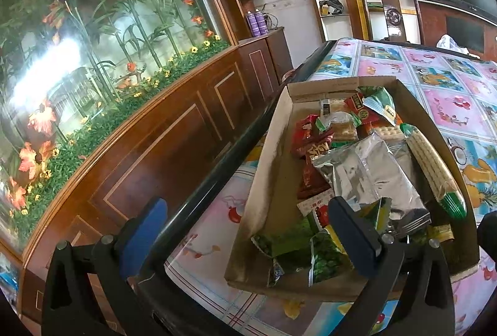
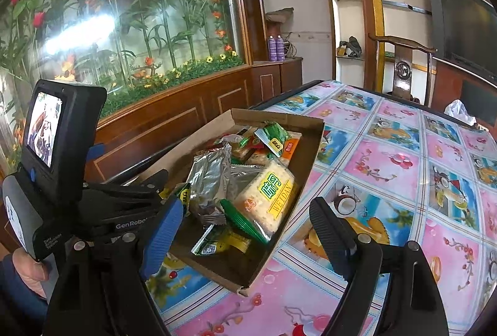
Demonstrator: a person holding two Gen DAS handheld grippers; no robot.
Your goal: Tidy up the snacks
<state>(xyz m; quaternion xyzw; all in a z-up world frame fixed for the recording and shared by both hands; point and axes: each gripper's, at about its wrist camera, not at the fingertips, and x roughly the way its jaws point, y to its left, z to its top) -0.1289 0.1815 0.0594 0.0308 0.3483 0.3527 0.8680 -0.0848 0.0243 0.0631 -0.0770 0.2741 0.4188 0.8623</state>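
Note:
A shallow cardboard box (image 1: 273,149) full of snack packets sits near the table's left edge; it also shows in the right wrist view (image 2: 310,155). Inside lie a silver foil pack (image 1: 379,177), a cracker pack with green ends (image 1: 435,171), red packets (image 1: 310,143) and green packets (image 1: 326,255). The cracker pack reads WEIDAN in the right wrist view (image 2: 267,196). My left gripper (image 1: 248,236) is open and empty, straddling the box's near left corner. My right gripper (image 2: 245,230) is open and empty, its jaws either side of the box's near right corner. The left gripper's body (image 2: 62,165) shows at left.
The table (image 2: 403,174) has a glossy pink and blue patterned cloth and a dark rim (image 1: 217,168). A wooden chair (image 2: 403,68) stands at its far side, a white plastic bag (image 2: 459,112) at the far right. A wooden cabinet with a flower display (image 1: 93,56) runs along the left.

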